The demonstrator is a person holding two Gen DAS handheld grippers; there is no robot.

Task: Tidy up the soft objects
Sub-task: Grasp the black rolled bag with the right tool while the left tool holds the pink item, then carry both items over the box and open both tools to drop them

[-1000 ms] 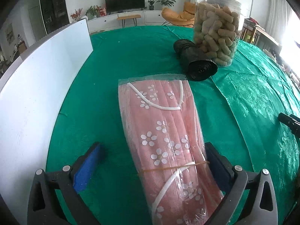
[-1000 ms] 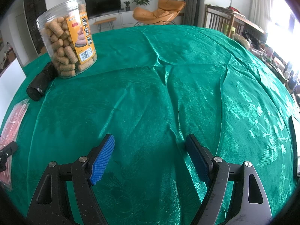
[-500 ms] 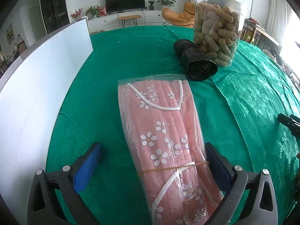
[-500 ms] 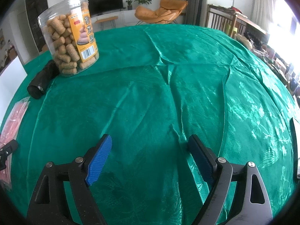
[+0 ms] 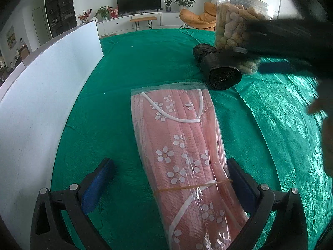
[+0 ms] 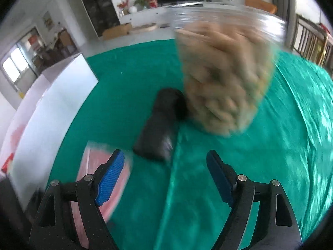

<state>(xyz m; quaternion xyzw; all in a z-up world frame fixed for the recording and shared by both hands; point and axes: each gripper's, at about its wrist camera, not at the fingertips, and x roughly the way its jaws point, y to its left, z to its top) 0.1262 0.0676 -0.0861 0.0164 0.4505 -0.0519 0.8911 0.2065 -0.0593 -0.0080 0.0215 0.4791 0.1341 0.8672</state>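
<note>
A pink flower-print mask pack in clear plastic, bound by a rubber band, lies on the green tablecloth. My left gripper stands open around its near end; the pack rests against the right finger and well clear of the left one. A black roll of bags lies just beyond the pack. My right gripper hovers over the cloth just short of that roll, its jaws closing with nothing between them. The pack's far end shows behind its left finger. In the left wrist view one blue pad shows in a dark blur.
A clear jar of tan snack sticks stands right beside the black roll, also seen in the left wrist view as the jar. A white board runs along the left side. A person's hand is at the right edge.
My right gripper swept fast to the left across the table and now faces the black roll and the jar; it has entered the left wrist view as a blur. The left gripper stayed put.
</note>
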